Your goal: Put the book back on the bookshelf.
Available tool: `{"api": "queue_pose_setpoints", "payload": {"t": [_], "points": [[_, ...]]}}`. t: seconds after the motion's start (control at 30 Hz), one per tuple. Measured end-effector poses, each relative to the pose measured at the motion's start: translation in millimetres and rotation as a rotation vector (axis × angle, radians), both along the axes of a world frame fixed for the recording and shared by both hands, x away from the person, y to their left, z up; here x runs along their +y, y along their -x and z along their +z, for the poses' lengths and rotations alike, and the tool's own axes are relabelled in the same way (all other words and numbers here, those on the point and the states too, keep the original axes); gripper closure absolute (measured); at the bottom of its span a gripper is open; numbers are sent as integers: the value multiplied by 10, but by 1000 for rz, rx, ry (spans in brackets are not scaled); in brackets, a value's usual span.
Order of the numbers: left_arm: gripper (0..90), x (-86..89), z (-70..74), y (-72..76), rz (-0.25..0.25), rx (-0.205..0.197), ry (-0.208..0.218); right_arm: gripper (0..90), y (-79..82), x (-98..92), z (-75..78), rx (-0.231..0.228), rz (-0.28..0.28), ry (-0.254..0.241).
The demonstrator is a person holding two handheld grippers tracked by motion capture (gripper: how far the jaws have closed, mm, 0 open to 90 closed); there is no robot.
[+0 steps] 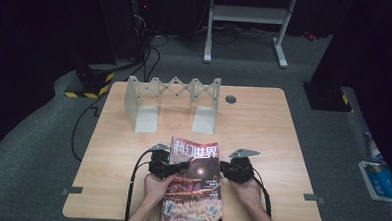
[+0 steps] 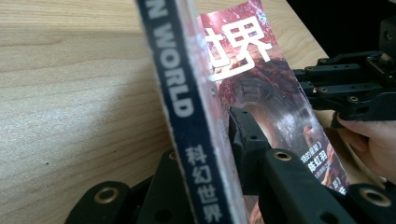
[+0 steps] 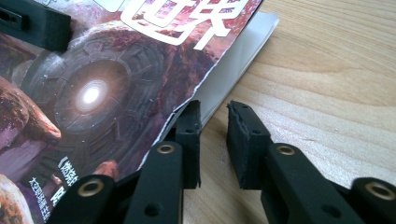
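Glossy magazine at the desk's near edge: left gripper clamps its spine, right gripper, slightly parted and empty, touches the page edge; lifting apparently just begun.

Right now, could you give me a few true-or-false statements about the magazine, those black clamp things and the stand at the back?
1. The left gripper has its jaws closed on the spine edge of the red-covered magazine. True.
2. The right gripper clamps the magazine. False: its jaws stand open beside the page edge.
3. The grey accordion-style rack stands behind the magazine. True.
4. The magazine sits in the rack. False: it lies on the light wooden table.
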State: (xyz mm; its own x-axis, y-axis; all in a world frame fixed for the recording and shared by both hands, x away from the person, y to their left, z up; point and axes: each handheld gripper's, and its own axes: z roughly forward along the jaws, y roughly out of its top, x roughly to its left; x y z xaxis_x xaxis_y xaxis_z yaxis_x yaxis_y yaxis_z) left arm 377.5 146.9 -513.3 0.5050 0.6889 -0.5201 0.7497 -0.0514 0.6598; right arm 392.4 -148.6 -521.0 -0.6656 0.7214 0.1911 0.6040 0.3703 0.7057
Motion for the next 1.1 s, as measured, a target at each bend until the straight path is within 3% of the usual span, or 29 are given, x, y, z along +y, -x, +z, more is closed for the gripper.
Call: {"api": "queue_pose_setpoints", "payload": {"t": [0.2, 0.5, 0.63, 0.77, 1.1], "points": [[798, 10, 41, 31, -15, -8, 13, 659, 23, -38, 11, -3, 5, 9], [803, 12, 68, 48, -23, -8, 35, 640, 80, -145, 13, -67, -33, 40], [804, 5, 99, 65, -36, -17, 31, 635, 89, -198, -2, -82, -52, 58], [806, -42, 171, 64, -64, -34, 25, 609, 102, -265, -15, -85, -70, 41], [812, -118, 311, 85, -107, -64, 20, 572, 117, -375, -12, -128, -105, 97]]}}
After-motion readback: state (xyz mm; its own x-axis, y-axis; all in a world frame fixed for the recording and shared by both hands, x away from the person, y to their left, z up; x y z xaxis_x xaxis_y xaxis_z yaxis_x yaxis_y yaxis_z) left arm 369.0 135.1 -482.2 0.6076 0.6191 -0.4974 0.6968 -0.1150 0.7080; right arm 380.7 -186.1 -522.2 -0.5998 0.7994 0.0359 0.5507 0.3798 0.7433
